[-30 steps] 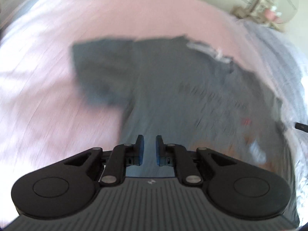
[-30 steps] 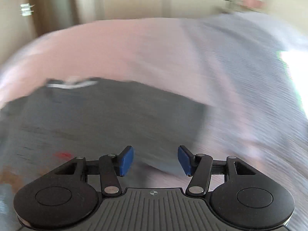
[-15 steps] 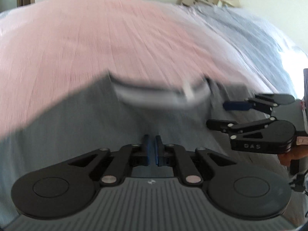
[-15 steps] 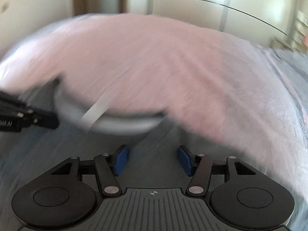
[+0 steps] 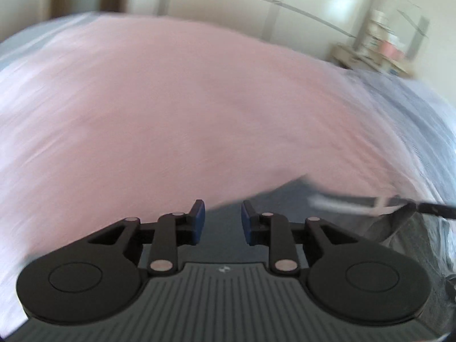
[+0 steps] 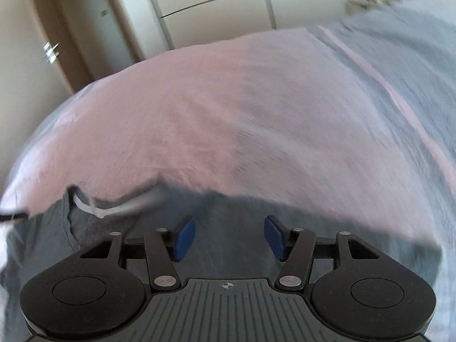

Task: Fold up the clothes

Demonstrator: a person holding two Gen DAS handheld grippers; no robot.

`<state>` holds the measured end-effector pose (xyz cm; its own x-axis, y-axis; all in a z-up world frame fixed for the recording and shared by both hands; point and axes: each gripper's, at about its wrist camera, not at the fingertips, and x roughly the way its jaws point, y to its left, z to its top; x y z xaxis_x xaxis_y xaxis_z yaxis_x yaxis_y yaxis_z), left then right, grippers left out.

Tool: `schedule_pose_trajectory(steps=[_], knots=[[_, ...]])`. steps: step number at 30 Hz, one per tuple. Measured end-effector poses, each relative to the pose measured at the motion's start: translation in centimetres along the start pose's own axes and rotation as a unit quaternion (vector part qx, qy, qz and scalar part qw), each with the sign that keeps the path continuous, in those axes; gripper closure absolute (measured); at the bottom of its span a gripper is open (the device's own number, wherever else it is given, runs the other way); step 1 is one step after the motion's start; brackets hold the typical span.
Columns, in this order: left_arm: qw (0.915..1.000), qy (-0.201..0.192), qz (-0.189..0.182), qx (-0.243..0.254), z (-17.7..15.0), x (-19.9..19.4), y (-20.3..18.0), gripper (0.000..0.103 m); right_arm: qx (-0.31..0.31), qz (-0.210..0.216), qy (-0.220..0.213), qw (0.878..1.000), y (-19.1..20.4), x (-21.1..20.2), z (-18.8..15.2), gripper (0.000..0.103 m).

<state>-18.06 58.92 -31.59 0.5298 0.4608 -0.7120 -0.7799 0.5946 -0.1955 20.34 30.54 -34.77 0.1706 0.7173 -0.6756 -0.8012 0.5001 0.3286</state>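
Observation:
A dark grey T-shirt (image 6: pixel 228 211) lies flat on a pink bedsheet (image 6: pixel 199 114), its pale collar band (image 6: pixel 125 206) to the left in the right wrist view. My right gripper (image 6: pixel 229 238) is open and empty, low over the shirt's top edge. In the left wrist view the shirt (image 5: pixel 285 199) fills the lower right, with its collar band (image 5: pixel 342 203) at the right. My left gripper (image 5: pixel 223 222) is open and empty at the shirt's edge, where it meets the pink sheet (image 5: pixel 171 114). The other gripper's dark finger (image 5: pixel 436 209) pokes in from the right edge.
A grey-blue striped cover (image 6: pixel 413 57) lies on the bed's right side. White wardrobe doors (image 6: pixel 228 8) stand behind the bed. A small shelf with pink items (image 5: pixel 379 51) stands at the back right.
My left gripper has opened from shut. Both grippers have moved up along the shirt to its collar edge, so more pink sheet shows ahead.

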Motion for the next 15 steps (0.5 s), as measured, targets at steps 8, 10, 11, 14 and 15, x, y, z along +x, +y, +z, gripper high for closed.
schedule_pose_trajectory(steps=[8,10,11,14,15], knots=[[0.999,0.04,-0.017,0.008,-2.7,-4.4,0.7,0.088,-0.029,0.031,0.055,0.998,2.1,-0.9,1.1,0.039],[0.9966,0.055,-0.044,0.043,-3.1,-4.1,-0.6,0.089,-0.102,0.016,0.094,0.99,3.8,0.3,0.7,0.053],[0.9946,0.065,-0.059,0.055,-3.3,-3.5,-1.2,0.089,-0.127,0.01,0.102,0.987,4.4,1.1,0.5,0.053],[0.9882,0.092,-0.068,0.101,-3.4,-0.3,-2.6,0.088,-0.185,-0.057,0.101,0.976,4.6,3.7,0.1,0.053],[0.99,0.085,-0.048,0.102,-3.0,0.4,-2.2,0.087,-0.19,-0.092,0.085,0.974,4.0,4.0,0.3,0.053]])
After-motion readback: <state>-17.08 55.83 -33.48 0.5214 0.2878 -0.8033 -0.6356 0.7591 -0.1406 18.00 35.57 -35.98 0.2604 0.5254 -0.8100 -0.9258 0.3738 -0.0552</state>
